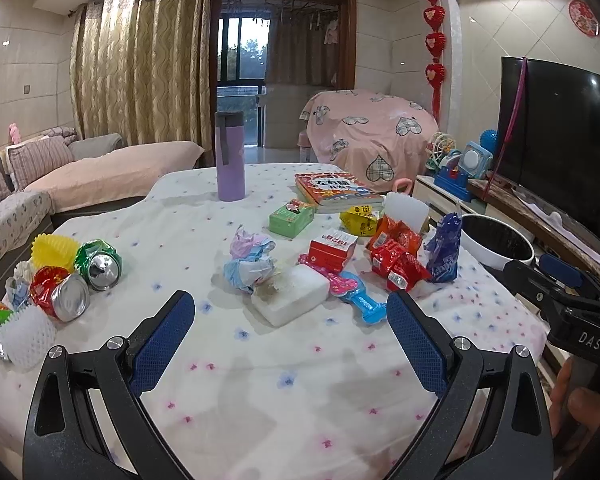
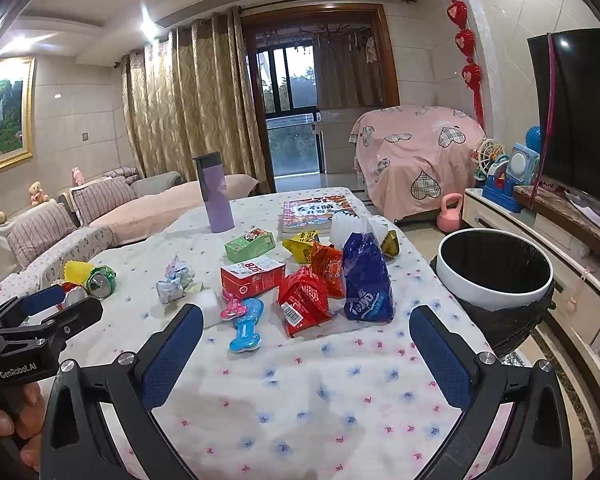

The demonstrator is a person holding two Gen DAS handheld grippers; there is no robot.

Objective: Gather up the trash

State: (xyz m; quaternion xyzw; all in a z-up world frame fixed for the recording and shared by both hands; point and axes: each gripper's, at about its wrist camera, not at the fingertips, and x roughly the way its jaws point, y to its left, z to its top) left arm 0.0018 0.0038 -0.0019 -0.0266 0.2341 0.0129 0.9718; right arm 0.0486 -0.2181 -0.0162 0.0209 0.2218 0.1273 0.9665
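Note:
Trash lies scattered on the flowered tablecloth [image 1: 284,400]. My left gripper [image 1: 292,312] is open and empty, just short of a white foam block [image 1: 296,300] and crumpled paper [image 1: 248,260]. Crushed cans [image 1: 100,266] lie at the left. My right gripper [image 2: 306,332] is open and empty, facing a red wrapper [image 2: 304,300], a blue snack bag [image 2: 366,284] and a blue and pink plastic package [image 2: 246,324]. A red carton [image 2: 252,276] lies behind them. The bin [image 2: 496,268], white-rimmed with a black liner, stands beyond the table's right edge.
A purple flask [image 1: 230,156], a book [image 1: 336,192] and a green box [image 1: 292,218] stand at the far side. A yellow cupcake liner [image 1: 54,246] and white foam net [image 1: 26,334] lie at the left. A TV cabinet [image 2: 540,224] is to the right, a sofa [image 1: 60,184] to the left.

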